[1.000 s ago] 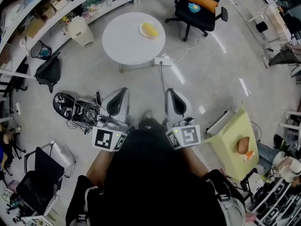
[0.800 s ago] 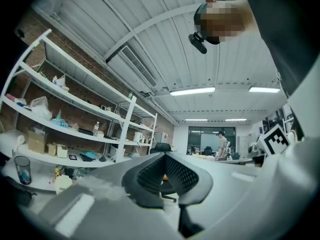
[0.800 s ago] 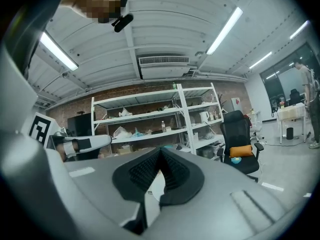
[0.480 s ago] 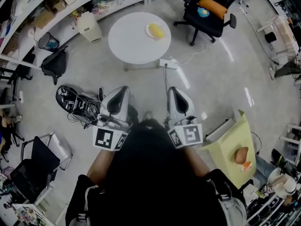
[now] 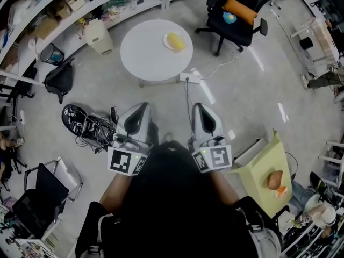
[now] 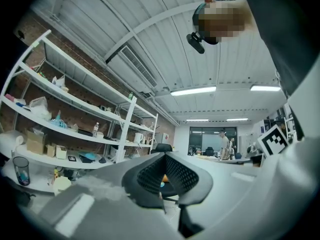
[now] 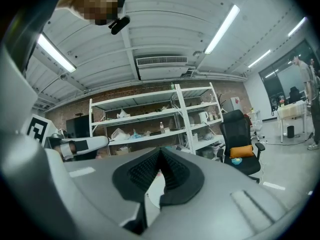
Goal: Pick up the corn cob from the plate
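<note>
While we look steeply down in the head view, the pale grey floor takes up most of the frame. White shelving curves along the upper left. Our own dark-clothed torso covers the bottom centre.

Next in size, the round white worktop stands at upper centre. A black office chair with an orange cushion stands to its right, near it but apart. At lower right we see a yellow-green side table carrying a brownish object that we cannot identify.

The left gripper and the right gripper sit side by side just above our torso in the frame. Both point toward the worktop and are well apart from it. In the left gripper view the fingers are closed together with nothing held between them. In the right gripper view the fingers are likewise pressed together and empty.

Smallest of all, the plate rests on the upper right part of the worktop, toward the chair. The yellow corn cob lies on it, untouched by either gripper.
</note>
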The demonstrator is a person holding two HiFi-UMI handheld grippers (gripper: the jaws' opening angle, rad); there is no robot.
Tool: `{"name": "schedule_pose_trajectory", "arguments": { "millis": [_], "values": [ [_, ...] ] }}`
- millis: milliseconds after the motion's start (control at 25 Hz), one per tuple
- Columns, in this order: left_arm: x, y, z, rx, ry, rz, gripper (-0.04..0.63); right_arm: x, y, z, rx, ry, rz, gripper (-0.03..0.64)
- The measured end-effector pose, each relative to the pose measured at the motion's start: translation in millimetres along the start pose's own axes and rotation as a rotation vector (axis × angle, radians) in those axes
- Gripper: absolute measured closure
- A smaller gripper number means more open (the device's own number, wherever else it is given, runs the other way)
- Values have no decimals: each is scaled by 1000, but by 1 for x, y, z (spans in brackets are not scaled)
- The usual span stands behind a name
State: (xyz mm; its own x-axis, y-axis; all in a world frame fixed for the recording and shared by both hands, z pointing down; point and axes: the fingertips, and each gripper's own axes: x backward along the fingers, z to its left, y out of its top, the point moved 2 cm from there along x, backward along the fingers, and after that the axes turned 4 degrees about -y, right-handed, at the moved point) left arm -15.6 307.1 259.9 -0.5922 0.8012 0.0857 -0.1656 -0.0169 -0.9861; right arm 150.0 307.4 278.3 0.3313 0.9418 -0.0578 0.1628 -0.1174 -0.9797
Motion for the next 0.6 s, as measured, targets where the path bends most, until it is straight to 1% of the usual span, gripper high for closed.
{"name": "schedule_pose_trajectory", "arguments": {
  "millis": [160,600],
  "values": [
    [-18,1,7,9,-13,-5,592,-15,3,-10,2,-16,4,608],
    [-59,-4,50,27,-31,15,591,-70,1,-19,-11,-36,20,608]
  ]
}}
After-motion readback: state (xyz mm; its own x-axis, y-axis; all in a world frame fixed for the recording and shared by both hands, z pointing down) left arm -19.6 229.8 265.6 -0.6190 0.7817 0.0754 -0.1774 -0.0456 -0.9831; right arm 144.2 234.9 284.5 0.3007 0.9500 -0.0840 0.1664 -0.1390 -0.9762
